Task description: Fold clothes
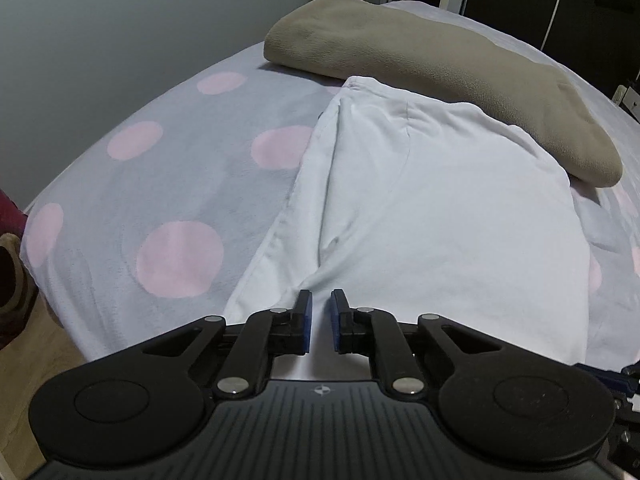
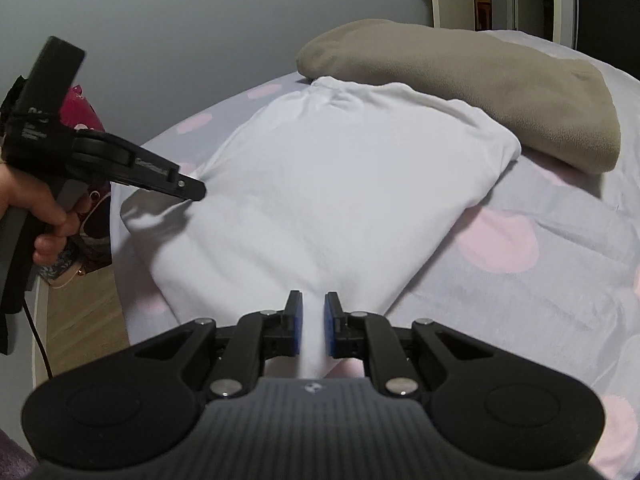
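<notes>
Left gripper (image 1: 321,322): blue-padded fingers clamped on a fold of the white cotton garment (image 1: 420,208) at its near edge. Right gripper (image 2: 313,324): likewise clamped on a pinch of the same near edge. Garment: lies on the grey bedsheet with pink dots (image 1: 160,184), long axis running away from the near bed edge, far end touching the folded beige fleece blanket (image 1: 440,64) beyond.

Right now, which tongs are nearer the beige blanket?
Right, going by the right wrist view. The right tongs clamp the white garment at its near edge, facing the beige blanket. The left tongs grip the garment's left edge, farther off.
</notes>
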Action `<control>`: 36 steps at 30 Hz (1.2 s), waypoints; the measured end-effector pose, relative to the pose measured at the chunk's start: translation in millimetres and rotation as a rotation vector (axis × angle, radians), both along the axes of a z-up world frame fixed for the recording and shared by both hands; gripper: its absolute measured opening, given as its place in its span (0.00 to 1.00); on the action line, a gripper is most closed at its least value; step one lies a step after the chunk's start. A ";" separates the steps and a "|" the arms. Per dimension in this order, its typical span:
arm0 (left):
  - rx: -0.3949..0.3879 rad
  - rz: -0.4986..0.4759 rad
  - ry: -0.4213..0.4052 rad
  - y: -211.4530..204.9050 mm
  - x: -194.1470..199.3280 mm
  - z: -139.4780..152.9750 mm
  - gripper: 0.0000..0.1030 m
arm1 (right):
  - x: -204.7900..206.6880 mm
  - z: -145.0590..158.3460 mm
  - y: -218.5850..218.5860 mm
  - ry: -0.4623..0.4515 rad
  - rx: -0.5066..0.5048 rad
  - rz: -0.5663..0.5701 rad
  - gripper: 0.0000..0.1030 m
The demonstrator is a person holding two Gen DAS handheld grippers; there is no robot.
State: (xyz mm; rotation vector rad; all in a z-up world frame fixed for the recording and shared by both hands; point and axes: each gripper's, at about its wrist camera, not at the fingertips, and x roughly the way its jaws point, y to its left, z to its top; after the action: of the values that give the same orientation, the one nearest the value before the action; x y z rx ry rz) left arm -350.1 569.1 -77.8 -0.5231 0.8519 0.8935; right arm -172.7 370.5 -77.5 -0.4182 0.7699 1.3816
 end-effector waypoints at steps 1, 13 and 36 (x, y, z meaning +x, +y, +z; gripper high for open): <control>0.002 0.000 0.008 -1.9 -0.8 1.2 0.09 | -0.1 -0.7 0.8 -0.006 -0.005 0.005 0.13; 0.093 0.038 0.026 -69.7 -6.0 44.7 0.24 | -0.3 20.6 -41.5 -0.035 -0.062 -0.029 0.25; 0.167 -0.002 0.023 -223.4 50.3 64.9 0.62 | 8.5 71.7 -115.7 -0.093 -0.038 -0.124 0.53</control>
State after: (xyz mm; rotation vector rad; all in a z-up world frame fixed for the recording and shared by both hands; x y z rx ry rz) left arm -299.9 345.7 -12.9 -0.3674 0.7905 0.9613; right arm -164.2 254.8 -5.8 -0.4543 0.7344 1.2249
